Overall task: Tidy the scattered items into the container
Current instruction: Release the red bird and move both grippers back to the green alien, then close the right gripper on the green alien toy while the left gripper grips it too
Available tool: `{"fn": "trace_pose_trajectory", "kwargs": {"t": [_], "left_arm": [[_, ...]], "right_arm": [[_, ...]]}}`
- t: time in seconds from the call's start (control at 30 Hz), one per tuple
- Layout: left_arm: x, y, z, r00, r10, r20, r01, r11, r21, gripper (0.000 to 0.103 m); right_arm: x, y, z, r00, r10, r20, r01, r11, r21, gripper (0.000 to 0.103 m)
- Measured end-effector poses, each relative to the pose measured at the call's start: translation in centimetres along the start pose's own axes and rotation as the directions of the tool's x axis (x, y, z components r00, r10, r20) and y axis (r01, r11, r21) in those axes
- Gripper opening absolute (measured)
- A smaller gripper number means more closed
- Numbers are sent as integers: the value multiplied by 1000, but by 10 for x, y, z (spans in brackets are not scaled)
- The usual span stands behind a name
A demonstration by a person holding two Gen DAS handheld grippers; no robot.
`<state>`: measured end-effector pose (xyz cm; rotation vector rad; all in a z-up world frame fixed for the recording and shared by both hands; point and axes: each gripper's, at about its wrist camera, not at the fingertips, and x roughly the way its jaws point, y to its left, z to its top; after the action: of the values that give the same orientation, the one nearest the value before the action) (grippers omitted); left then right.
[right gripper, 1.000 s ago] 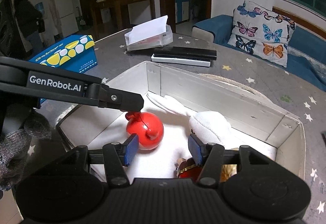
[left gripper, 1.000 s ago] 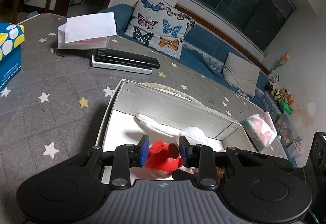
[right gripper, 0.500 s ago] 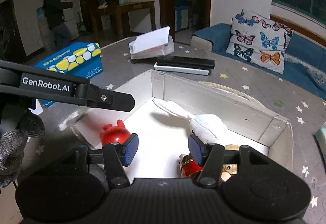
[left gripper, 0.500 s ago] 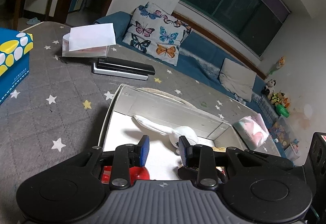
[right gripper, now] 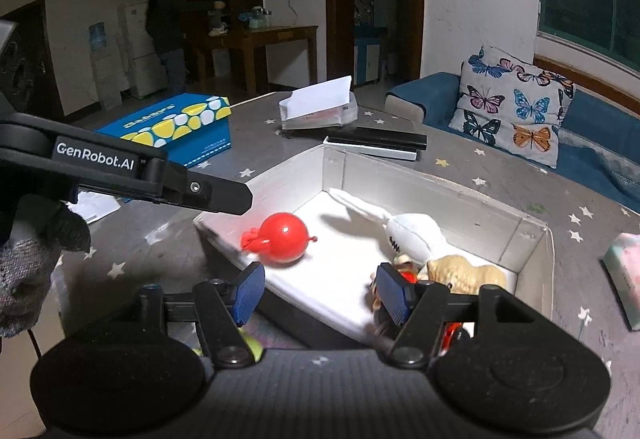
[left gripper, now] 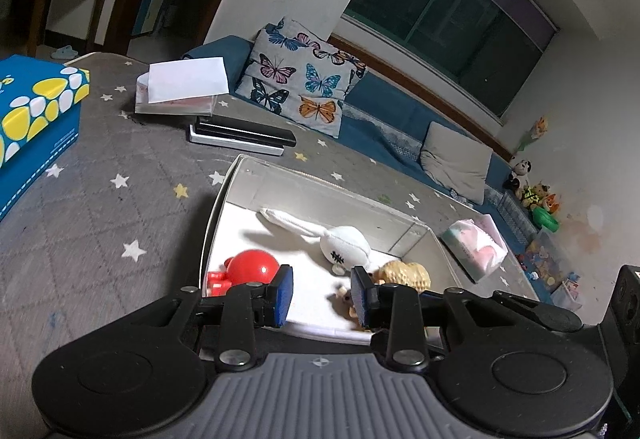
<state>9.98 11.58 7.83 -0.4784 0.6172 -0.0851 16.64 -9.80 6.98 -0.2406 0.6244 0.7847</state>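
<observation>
The red toy [right gripper: 283, 237] lies on the white floor of the open box [right gripper: 440, 195], just ahead of my right claw [right gripper: 318, 293] and a little to its left; that claw's jaws stand wide apart and hold nothing. Ahead of my left claw [left gripper: 322, 297], the same red toy [left gripper: 250, 269] sits to the left, beside the box wall [left gripper: 212, 227]. My left jaws are parted too, and empty. A white plush rabbit [right gripper: 412, 231] and a tan plush [right gripper: 464, 271] lie in the box off to the right of both claws.
</observation>
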Motion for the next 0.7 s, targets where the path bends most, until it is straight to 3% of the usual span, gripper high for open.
{"fn": "trace_pose_trajectory", "kwargs": {"t": [0.6, 0.7], "left_arm": [[-11, 2, -33, 999, 23, -36, -24, 1000, -9, 34], [-10, 1, -38, 998, 27, -48, -27, 1000, -7, 34]], "right_arm": [[-24, 24, -45, 1000, 24, 13, -24, 999, -34, 70], [-23, 27, -51, 999, 31, 8, -31, 999, -34, 76]]}}
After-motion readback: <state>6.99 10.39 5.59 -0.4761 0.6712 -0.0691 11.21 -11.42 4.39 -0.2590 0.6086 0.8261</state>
